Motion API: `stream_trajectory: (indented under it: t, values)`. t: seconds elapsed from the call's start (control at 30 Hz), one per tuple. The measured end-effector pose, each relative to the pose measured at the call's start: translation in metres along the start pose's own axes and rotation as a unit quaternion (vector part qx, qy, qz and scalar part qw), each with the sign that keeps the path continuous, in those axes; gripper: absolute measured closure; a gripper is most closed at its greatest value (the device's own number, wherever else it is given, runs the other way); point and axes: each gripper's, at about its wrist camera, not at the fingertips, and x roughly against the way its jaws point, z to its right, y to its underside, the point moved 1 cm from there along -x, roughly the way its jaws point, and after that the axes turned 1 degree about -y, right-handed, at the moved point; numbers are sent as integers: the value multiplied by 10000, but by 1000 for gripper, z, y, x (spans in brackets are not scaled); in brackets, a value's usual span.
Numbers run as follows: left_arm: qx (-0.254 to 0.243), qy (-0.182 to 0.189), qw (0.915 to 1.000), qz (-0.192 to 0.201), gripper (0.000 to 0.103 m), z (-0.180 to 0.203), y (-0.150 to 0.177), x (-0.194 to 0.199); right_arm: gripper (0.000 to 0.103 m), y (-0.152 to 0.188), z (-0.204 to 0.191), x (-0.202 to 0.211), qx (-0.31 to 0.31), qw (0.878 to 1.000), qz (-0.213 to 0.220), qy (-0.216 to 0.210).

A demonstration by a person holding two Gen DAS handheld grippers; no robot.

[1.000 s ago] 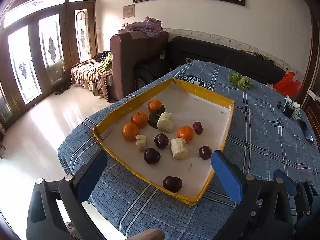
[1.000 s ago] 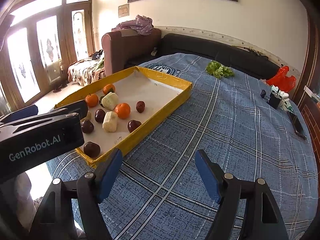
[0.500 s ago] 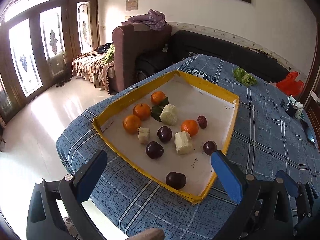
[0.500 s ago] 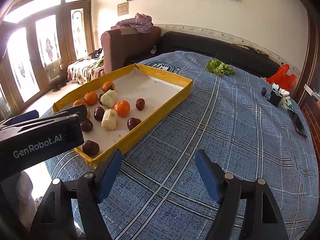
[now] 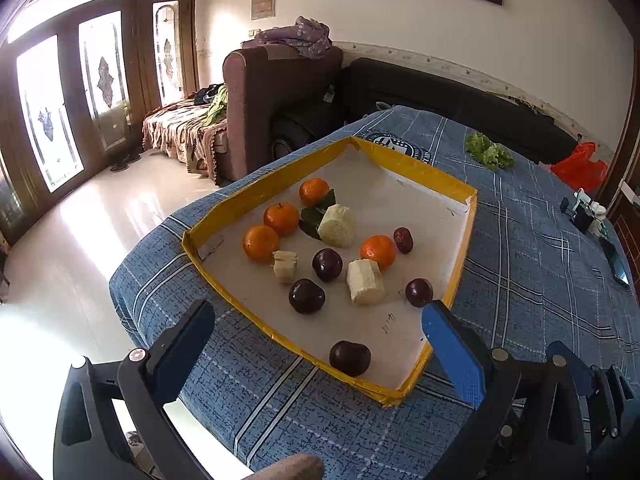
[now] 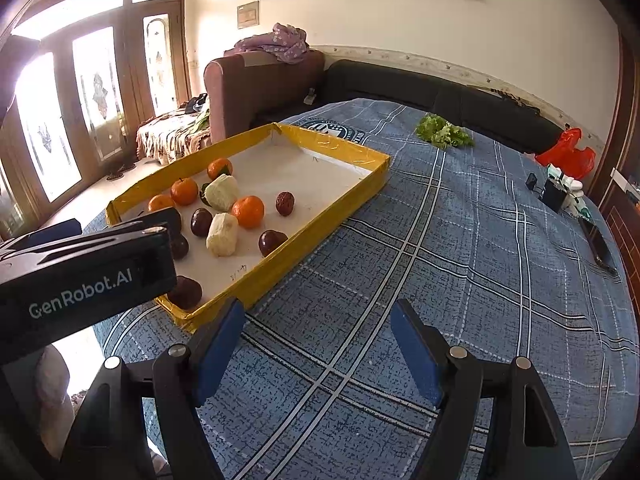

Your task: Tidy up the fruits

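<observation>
A yellow-rimmed tray sits at the left edge of a table under a blue plaid cloth. Along the tray's left wall lie three tangerines, one beside dark leaves. Toward the middle are pale peeled chunks, dark plums and a fourth tangerine, with a wrinkled red date nearer the right wall and one plum at the near edge. The left gripper hangs over the tray's near edge, fingers apart and holding nothing. The right gripper hangs over bare cloth right of the tray, fingers likewise apart. Lettuce lies at the far edge.
</observation>
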Motion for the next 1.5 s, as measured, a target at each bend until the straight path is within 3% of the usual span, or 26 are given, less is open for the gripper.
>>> stream_trajectory:
  t: [1.5]
  values:
    - [86, 77, 9999, -41, 0, 1, 1, -2, 22, 0, -5, -4, 72, 10000, -34, -50]
